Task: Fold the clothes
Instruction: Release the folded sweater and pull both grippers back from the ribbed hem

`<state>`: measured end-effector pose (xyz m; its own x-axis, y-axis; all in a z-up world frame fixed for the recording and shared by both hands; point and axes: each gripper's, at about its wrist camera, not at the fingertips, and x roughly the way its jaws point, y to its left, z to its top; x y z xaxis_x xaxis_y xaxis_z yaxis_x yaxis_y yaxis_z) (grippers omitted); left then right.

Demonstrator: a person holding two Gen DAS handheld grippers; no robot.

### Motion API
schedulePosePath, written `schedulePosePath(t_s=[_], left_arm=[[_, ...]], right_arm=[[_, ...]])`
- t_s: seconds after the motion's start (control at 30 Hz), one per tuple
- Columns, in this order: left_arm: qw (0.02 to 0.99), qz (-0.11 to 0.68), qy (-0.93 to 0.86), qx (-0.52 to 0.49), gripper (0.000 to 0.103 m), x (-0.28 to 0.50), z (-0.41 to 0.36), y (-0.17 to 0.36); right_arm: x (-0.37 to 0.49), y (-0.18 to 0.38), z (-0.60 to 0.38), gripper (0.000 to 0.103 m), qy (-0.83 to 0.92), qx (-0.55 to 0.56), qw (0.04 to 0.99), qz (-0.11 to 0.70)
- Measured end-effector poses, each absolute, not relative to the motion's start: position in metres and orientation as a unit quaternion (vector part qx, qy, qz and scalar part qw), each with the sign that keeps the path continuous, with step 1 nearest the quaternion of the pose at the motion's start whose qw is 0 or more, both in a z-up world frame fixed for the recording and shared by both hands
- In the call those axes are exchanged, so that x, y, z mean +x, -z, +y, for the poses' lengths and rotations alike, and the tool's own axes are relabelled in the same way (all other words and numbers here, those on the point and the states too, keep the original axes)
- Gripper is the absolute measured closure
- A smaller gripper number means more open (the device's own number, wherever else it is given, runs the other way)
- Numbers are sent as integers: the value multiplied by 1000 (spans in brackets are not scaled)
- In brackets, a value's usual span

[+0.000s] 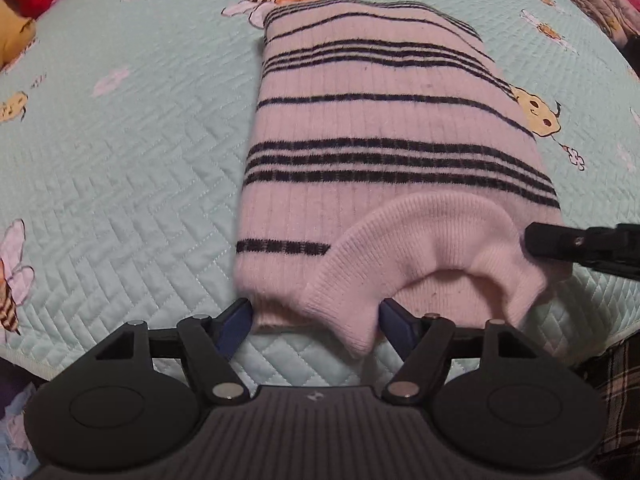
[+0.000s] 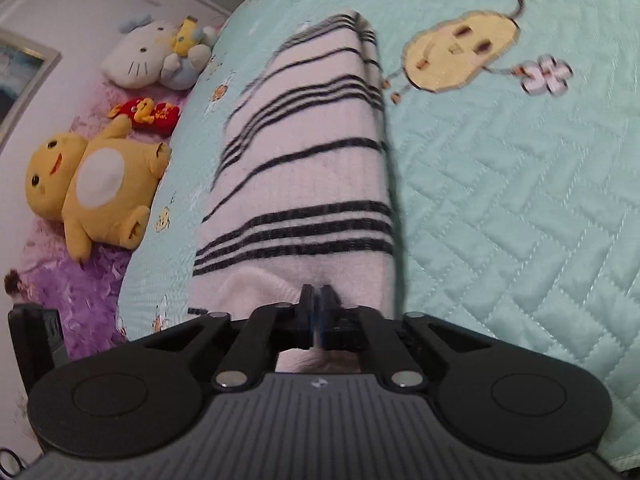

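Mint bee quilt (image 1: 120,184) carries a folded pink striped sweater (image 1: 380,120) at its near edge; left gripper (image 1: 316,320) gapes wide around the hem, right gripper (image 2: 318,308) pinches it.

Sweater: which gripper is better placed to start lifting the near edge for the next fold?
Right, probably. The right gripper has its jaws nearly together at the sweater edge, seemingly pinching it. The left gripper is open, merely straddling the collar.
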<state>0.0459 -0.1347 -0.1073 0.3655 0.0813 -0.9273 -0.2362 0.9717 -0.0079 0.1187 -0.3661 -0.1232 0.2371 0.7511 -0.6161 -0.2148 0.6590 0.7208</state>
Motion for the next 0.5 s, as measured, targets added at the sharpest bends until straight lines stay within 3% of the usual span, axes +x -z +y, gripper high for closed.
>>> schedulePosePath(t_s=[0.07, 0.1, 0.23, 0.37, 0.43, 0.47, 0.5], left_arm=[[824, 554, -97, -64, 29, 45, -136, 107], [824, 554, -97, -62, 29, 45, -137, 107], [825, 554, -97, -60, 29, 45, -138, 107], [825, 554, -96, -64, 28, 46, -137, 108], [824, 555, -95, -63, 28, 46, -137, 109], [824, 555, -95, -64, 28, 46, -137, 109], [824, 555, -94, -65, 27, 46, -136, 109]], right_arm=[[113, 108, -365, 72, -333, 243, 755, 510], [111, 100, -365, 69, -341, 238, 761, 499], [106, 75, -356, 68, -385, 235, 763, 464], [114, 105, -354, 68, -361, 248, 746, 501], [117, 127, -360, 83, -343, 247, 743, 519], [116, 131, -364, 97, -339, 253, 743, 519], [116, 134, -367, 99, -334, 260, 742, 520]])
